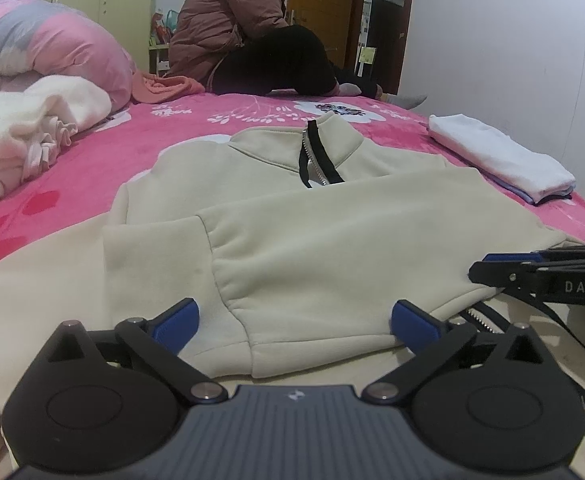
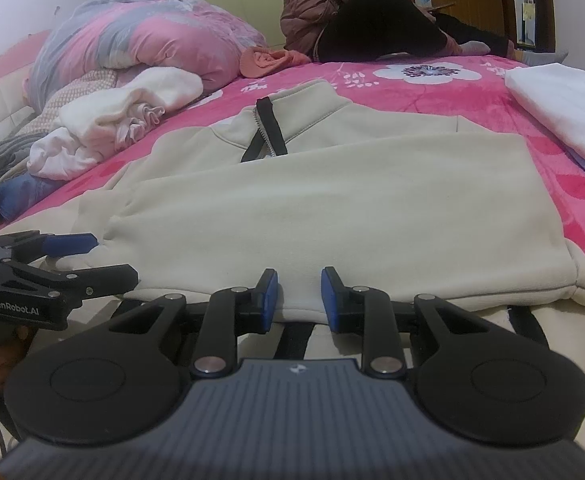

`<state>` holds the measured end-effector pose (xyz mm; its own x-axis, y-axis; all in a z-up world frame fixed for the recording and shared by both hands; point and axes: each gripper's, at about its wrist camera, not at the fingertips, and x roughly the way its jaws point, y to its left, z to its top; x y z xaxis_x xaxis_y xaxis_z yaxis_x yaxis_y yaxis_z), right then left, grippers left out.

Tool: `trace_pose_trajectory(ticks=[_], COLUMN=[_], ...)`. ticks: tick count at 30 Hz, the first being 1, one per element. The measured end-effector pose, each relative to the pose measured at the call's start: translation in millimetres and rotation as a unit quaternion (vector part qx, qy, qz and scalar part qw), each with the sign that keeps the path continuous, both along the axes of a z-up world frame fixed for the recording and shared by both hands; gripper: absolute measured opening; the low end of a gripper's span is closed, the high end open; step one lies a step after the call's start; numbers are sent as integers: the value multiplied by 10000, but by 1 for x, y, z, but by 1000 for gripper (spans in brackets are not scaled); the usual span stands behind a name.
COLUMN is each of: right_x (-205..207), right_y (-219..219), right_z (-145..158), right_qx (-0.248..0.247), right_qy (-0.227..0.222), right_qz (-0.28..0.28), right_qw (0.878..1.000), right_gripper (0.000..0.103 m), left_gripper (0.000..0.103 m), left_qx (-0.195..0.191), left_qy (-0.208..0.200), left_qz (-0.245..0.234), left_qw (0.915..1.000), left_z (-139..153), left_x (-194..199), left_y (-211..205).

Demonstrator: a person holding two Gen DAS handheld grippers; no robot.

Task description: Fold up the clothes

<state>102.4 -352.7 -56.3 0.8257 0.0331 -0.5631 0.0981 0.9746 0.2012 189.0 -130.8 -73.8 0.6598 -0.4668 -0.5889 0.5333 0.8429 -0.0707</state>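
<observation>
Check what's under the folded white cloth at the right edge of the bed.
The folded white cloth lies on a thin stack: a pale lilac-blue layer and a dark edge peek out beneath it, on the pink floral bedspread. What those garments are is hidden by the cloth.

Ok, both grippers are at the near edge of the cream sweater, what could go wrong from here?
The left gripper is open above the folded sleeve cuff; closing there may catch only the cuff, not the body. The right gripper has a narrow gap over the sweater hem, so thick fleece might slip out. Lifting unevenly could undo the sleeve fold, or drag the sweater towards the folded white stack.
</observation>
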Motion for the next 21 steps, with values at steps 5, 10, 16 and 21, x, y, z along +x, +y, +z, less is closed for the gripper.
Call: trace_pose_trajectory(ticks=[5,10,16,21], right_x=[0,-1,-2,-2], right_y=[0,0,0,13], right_z=[1,1,3,6], right_qx=[-20,-40,13,-256], right_qy=[-2,-4,-60,-40], right_qz=[18,36,145,315], right_qw=[10000,10000,9999,9992], right_gripper=[24,27,57,102], left_gripper=[103,103,103,103], left_qx=[59,56,72,85], left_qy=[-17,-24,-24,-30], left_qz=[0,2,1,1], left_qw=[10000,10000,10000,10000], left_z=[0,0,-1,-1], left_x=[-1,-2,-2,-2], left_y=[-1,0,-1,-2])
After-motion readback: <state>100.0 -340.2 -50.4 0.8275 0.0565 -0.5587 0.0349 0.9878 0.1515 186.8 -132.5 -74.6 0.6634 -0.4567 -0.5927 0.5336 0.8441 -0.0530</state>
